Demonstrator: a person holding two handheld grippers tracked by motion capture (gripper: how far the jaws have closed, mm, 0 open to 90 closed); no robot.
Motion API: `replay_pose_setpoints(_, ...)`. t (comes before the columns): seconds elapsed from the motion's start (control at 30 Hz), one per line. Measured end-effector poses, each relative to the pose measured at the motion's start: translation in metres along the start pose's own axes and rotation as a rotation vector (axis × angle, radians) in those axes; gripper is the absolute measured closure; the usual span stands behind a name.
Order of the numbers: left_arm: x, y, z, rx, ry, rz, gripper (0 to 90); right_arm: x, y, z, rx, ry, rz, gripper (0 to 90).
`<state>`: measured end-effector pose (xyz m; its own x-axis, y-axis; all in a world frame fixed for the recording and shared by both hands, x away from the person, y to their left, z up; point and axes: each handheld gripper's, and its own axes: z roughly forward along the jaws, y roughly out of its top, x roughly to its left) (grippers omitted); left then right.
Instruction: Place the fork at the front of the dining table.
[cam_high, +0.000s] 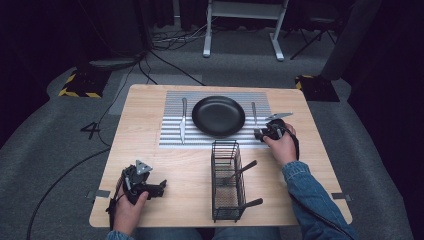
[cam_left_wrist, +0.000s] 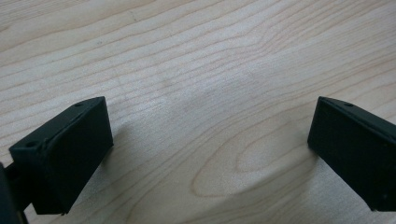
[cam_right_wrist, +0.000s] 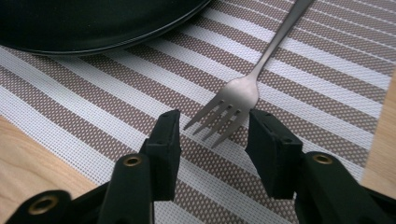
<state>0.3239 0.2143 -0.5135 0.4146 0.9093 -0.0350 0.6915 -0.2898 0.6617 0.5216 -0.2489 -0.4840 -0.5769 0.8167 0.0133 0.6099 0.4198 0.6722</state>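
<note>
A silver fork (cam_right_wrist: 233, 100) lies flat on the striped placemat (cam_right_wrist: 303, 70) to the right of a black plate (cam_high: 218, 116). Its tines point toward my right gripper (cam_right_wrist: 214, 133). The jaws stand open on either side of the tines, and neither pad presses on them. In the high view the right gripper (cam_high: 260, 134) sits low at the near end of the fork (cam_high: 254, 116). A table knife (cam_high: 183, 120) lies on the mat to the left of the plate. My left gripper (cam_left_wrist: 210, 140) is open over bare wood, with nothing between its jaws, near the table's front left (cam_high: 162, 187).
A black wire basket (cam_high: 226, 180) stands at the front middle of the wooden table (cam_high: 140, 150), and two dark-handled utensils (cam_high: 242, 170) stick out of it. It stands between my two hands. The rim of the plate (cam_right_wrist: 93, 23) lies just beyond the right gripper.
</note>
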Motion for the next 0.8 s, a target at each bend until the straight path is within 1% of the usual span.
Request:
replay_pose_setpoints(0.03, 0.000, 0.000, 0.000, 0.000, 0.000, 0.000, 0.1, 0.000, 0.000, 0.000, 0.000, 0.000, 0.000, 52.4)
replay_pose_setpoints(0.07, 0.000, 0.000, 0.000, -0.001, 0.000, 0.000, 0.1, -0.001, -0.001, -0.005, -0.005, 0.007, 0.004, 49.1)
replay_pose_setpoints(0.1, 0.000, 0.000, 0.000, -0.001, 0.000, 0.000, 0.1, -0.001, -0.001, -0.009, -0.015, 0.014, 0.010, 48.0)
replay_pose_setpoints(0.3, 0.000, 0.000, 0.000, 0.000, 0.000, 0.000, 0.1, 0.000, -0.003, -0.037, -0.076, 0.035, 0.031, 45.5)
replay_pose_setpoints(0.33, 0.000, 0.000, 0.000, 0.000, 0.000, 0.000, 0.1, 0.000, -0.003, -0.037, -0.076, 0.035, 0.031, 45.5)
replay_pose_setpoints(0.37, 0.000, 0.000, 0.000, 0.000, 0.000, 0.000, 0.1, 0.000, -0.003, -0.049, -0.091, 0.035, 0.024, 45.5)
replay_pose_setpoints(0.4, 0.000, 0.000, 0.000, 0.000, 0.000, 0.000, 0.1, 0.001, -0.003, -0.053, -0.096, 0.035, 0.024, 45.0)
replay_pose_setpoints(0.43, 0.000, 0.000, 0.000, 0.000, 0.000, 0.000, 0.1, 0.001, -0.003, -0.053, -0.096, 0.035, 0.024, 45.0)
replay_pose_setpoints(0.47, 0.000, 0.000, 0.000, 0.000, 0.000, 0.000, 0.1, 0.002, -0.003, -0.064, -0.110, 0.038, 0.017, 44.5)
replay_pose_setpoints(0.67, 0.000, 0.000, 0.000, 0.000, 0.001, 0.002, 0.0, 0.005, -0.004, -0.088, -0.131, 0.058, 0.007, 43.2)
replay_pose_setpoints(0.8, 0.000, 0.000, 0.000, 0.000, 0.002, 0.002, 0.0, 0.009, -0.011, -0.105, -0.142, 0.074, 0.001, 42.8)
